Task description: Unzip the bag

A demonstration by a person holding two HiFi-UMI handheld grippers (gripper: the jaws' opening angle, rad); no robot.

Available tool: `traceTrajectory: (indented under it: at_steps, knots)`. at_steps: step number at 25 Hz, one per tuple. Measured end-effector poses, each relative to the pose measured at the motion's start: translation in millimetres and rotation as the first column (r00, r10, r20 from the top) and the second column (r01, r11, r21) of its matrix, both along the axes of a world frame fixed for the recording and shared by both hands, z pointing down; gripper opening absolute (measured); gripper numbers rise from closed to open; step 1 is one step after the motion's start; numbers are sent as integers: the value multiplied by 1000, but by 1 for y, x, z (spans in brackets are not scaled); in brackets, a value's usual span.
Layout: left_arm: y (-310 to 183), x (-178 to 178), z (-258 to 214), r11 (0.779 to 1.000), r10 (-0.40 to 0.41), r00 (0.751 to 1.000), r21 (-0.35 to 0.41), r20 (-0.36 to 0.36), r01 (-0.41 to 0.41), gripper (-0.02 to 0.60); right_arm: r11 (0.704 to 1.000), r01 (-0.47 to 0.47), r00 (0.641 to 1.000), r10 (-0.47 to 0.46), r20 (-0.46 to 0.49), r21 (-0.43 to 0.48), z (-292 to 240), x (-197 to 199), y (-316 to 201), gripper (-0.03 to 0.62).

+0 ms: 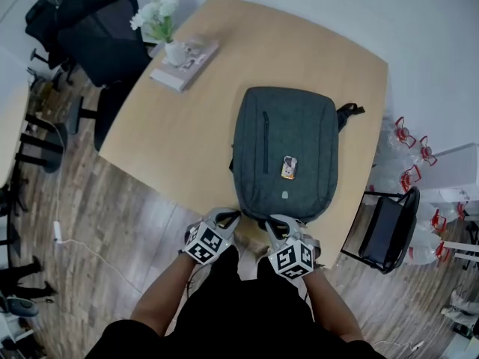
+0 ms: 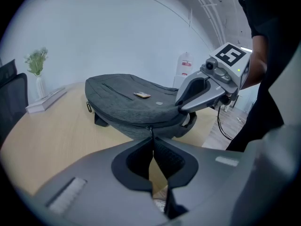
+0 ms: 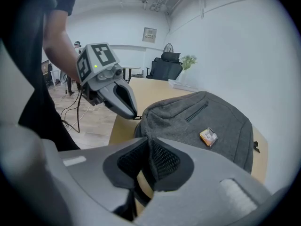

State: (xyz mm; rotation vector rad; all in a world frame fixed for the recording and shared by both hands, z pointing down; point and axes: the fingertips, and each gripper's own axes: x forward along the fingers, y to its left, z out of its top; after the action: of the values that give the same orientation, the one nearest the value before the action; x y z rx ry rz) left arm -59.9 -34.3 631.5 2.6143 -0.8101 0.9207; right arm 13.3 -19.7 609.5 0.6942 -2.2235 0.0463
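Pale wooden tabletop (image 1: 172,133) carries the grey bag (image 1: 284,152) lying flat, its near end at the edge by the person. The left gripper (image 2: 151,147) has its jaws pressed together on the zip pull (image 2: 151,132) there, and the right gripper (image 3: 149,150), just beside it, pinches the bag's near edge. Away at the far corner stands a flower vase (image 1: 171,40)

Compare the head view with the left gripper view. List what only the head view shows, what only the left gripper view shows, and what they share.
Only the head view: the left gripper seen from outside, and a white cable on the wooden floor.
Only the left gripper view: the zip pull at the near edge of the backpack, running into that gripper's closed jaws.
Both: the grey backpack lying flat on the table, its small orange tag, the flowers, and the right gripper at the backpack's near edge.
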Motion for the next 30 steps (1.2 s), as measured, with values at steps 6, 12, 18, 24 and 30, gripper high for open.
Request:
traceTrajectory:
  at_steps: [6, 12, 18, 24, 30]
  knots:
    - [3, -3, -6, 998, -55, 996, -34, -64, 53, 29, 999, -51, 998, 52, 39, -11, -2, -27, -17, 40]
    - [6, -3, -8, 996, -81, 994, -33, -79, 79, 29, 999, -42, 995, 42, 90, 4, -6, -44, -25, 49]
    - [3, -5, -8, 997, -75, 995, -16, -69, 75, 28, 993, 100, 981, -110, 161, 70, -35, -29, -4, 107]
    - [4, -4, -10, 999, -51, 997, -17, -52, 50, 28, 980, 184, 981, -178, -78, 78, -6, 54, -2, 169]
    - [4, -5, -11, 999, -42, 998, -16, -44, 42, 28, 969, 247, 968, -245, -62, 30, -5, 82, -11, 169]
